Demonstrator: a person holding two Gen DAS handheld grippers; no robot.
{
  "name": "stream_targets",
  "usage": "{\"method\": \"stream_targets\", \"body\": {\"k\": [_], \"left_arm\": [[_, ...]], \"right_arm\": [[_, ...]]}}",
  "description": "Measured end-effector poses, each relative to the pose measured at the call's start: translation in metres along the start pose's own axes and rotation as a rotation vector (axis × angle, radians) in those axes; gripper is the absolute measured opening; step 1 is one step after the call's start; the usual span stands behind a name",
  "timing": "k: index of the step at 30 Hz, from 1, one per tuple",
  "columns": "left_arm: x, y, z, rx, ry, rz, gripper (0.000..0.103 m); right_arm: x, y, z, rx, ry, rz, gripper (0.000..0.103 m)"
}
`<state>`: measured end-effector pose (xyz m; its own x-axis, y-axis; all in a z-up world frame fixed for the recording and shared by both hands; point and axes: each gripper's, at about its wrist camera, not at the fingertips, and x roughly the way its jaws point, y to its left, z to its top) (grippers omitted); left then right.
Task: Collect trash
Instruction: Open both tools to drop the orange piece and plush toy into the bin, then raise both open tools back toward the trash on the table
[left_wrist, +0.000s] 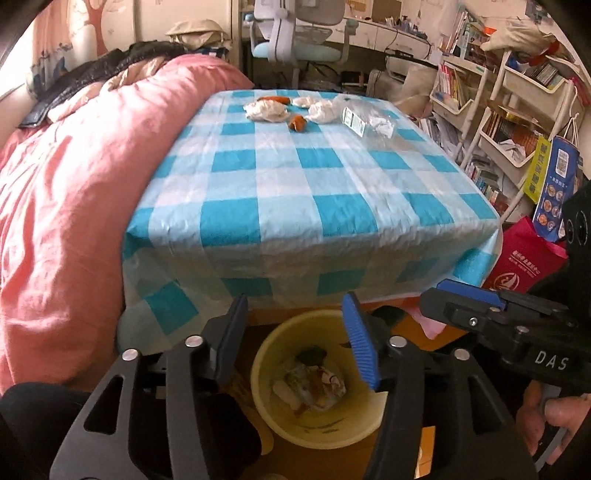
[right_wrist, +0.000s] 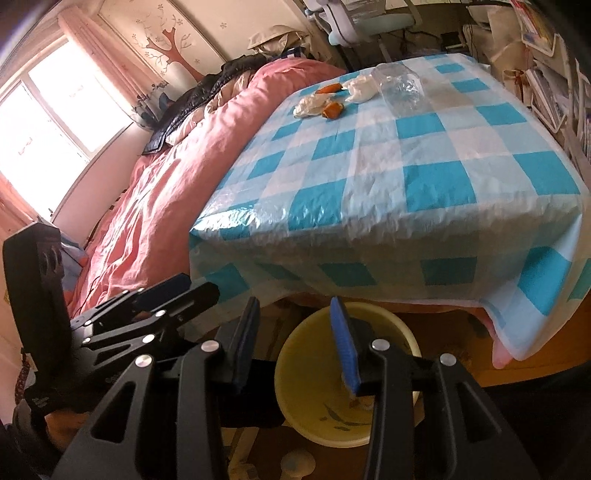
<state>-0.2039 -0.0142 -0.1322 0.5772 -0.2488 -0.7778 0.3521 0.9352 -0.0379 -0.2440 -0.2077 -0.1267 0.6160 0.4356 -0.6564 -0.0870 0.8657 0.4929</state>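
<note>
On the far end of the blue-checked table (left_wrist: 295, 206) lie crumpled white tissues (left_wrist: 267, 110), two orange peels (left_wrist: 297, 122) and a crushed clear plastic bottle (left_wrist: 367, 118). The right wrist view shows the same tissues (right_wrist: 312, 105), peel (right_wrist: 332, 109) and bottle (right_wrist: 400, 88). A yellow bin (left_wrist: 325, 424) with scraps inside stands on the floor below the table's near edge. My left gripper (left_wrist: 299, 339) hangs open over the bin with nothing between its pads. My right gripper (right_wrist: 295, 343) is open and empty above the bin (right_wrist: 306, 369), close beside the left one.
A bed with a pink duvet (left_wrist: 74, 192) runs along the table's left side. Shelves crowded with books (left_wrist: 509, 122) and a red bag (left_wrist: 524, 258) stand to the right. An office chair (left_wrist: 295, 37) sits beyond the table. The tablecloth overhangs the bin.
</note>
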Motion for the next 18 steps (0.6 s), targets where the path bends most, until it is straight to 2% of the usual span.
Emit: {"method": "stream_targets", "body": {"k": [6,8,18], "left_arm": [[-0.0047,0.0021,0.0031,-0.001,-0.037,0.032,0.070],[-0.0060,0.0033,0.0040,-0.008,-0.048,0.035,0.074],[-0.0076,0.0079,0.0091,-0.025,-0.075,0.044,0.081]], "right_arm": [[0.0013,0.0010,0.0007,-0.007,-0.006,-0.010,0.043],[0.0007,0.0013,0.0009,-0.007,-0.013,-0.016,0.052],[-0.0007,0.0023,0.0022,-0.023,-0.028,-0.023,0.052]]}}
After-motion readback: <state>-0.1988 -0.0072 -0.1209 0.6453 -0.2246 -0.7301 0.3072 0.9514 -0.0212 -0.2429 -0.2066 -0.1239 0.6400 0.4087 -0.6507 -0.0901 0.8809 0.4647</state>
